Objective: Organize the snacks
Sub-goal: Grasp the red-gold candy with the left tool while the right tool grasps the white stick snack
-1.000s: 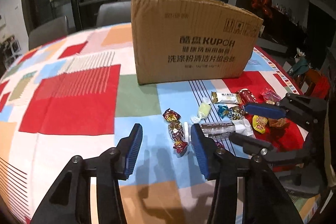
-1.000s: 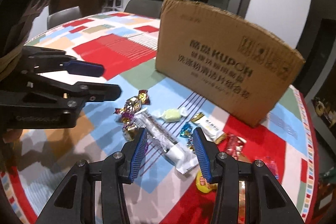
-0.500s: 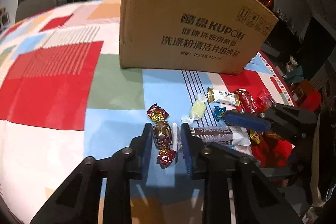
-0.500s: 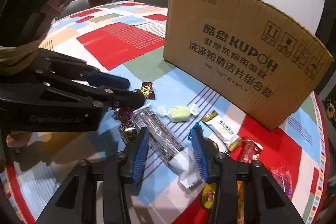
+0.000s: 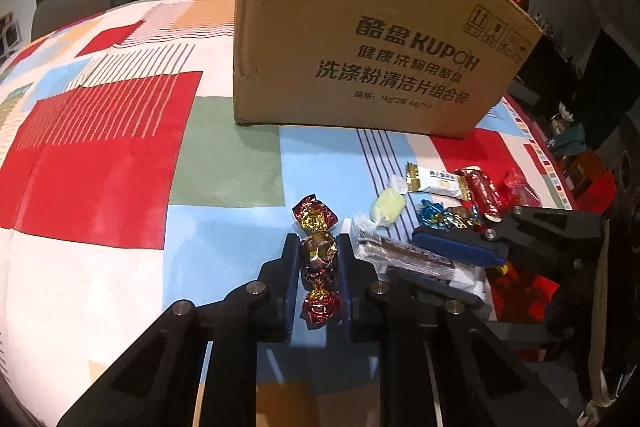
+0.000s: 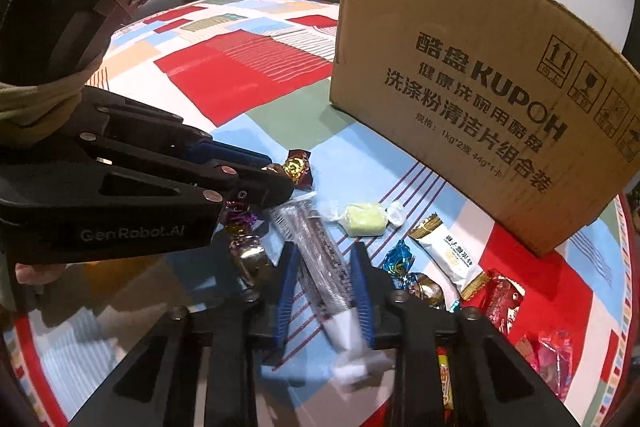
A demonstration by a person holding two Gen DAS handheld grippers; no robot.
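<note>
**Both tools closing in on first snacks, nothing boxed yet**

Since a second ago I'm seeing both tools drop down onto the pile and narrow their jaws; the box is looming larger in both views.

Left tool (image 5: 318,259) is now fully closed on the red-gold foil candy (image 5: 318,255), pads pressing its sides. Right tool (image 6: 326,287) is closing around the long dark snack bar (image 6: 320,259); bar is between the jaws, but I'm not seeing the pads clearly pinching it yet.

Progress: I'm judging this as the very start. Every snack I'm seeing is lying on the table (image 5: 100,167) in front of the cardboard box (image 5: 360,39): green candy (image 5: 386,209), white-gold wafer pack (image 5: 436,183), red pack (image 5: 482,193), blue foil candy (image 5: 434,215). Box interior is hidden, so I can't tell its contents.

Orientation: the foil candy's long axis is running along the left tool's jaws, pointing toward the box. The bar is lying lengthwise between the right jaws, white end nearest the camera, dark end slanting away up-left.
</note>
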